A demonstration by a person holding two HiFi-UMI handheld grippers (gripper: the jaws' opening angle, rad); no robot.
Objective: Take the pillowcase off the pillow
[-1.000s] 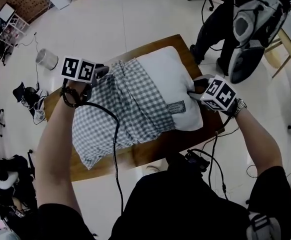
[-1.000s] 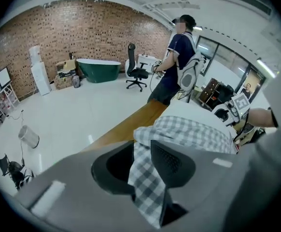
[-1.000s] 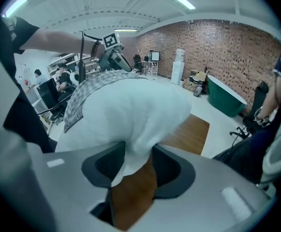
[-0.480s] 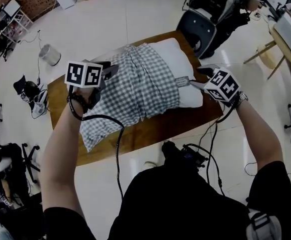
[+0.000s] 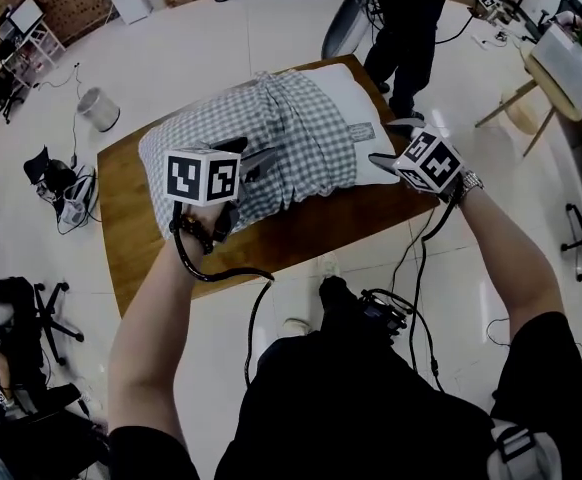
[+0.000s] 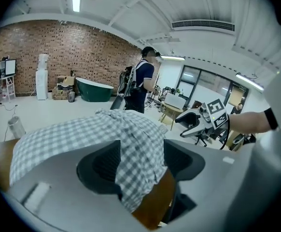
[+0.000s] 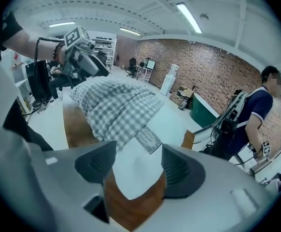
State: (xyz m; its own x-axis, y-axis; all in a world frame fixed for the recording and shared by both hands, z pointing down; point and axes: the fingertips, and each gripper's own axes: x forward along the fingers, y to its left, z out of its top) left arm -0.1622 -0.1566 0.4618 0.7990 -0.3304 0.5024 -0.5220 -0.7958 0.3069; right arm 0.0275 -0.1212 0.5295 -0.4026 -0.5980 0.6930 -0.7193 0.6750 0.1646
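Note:
A white pillow (image 5: pixel 356 108) lies on the brown wooden table (image 5: pixel 131 228), most of it still inside the grey-and-white checked pillowcase (image 5: pixel 271 133). Its bare right end carries a small label (image 5: pixel 361 131). My left gripper (image 5: pixel 256 155) hovers over the pillowcase's near edge. Its jaws have just been opening and stand open; in the left gripper view (image 6: pixel 141 153) the checked cloth (image 6: pixel 82 134) lies beyond them, not gripped. My right gripper (image 5: pixel 389 140) is off the pillow's right end. Its jaws have also just been opening, and the white corner (image 7: pixel 145 168) shows past them, ungripped.
A person (image 5: pixel 401 18) stands at the table's far side, near a wooden stool (image 5: pixel 516 108). A small bin (image 5: pixel 96 108) and office chairs sit on the floor to the left. Cables hang from both grippers near my body.
Both grippers have let go and lifted back from the pillow, jaws wider. The left one moved from the pillowcase's far left end to its near edge.

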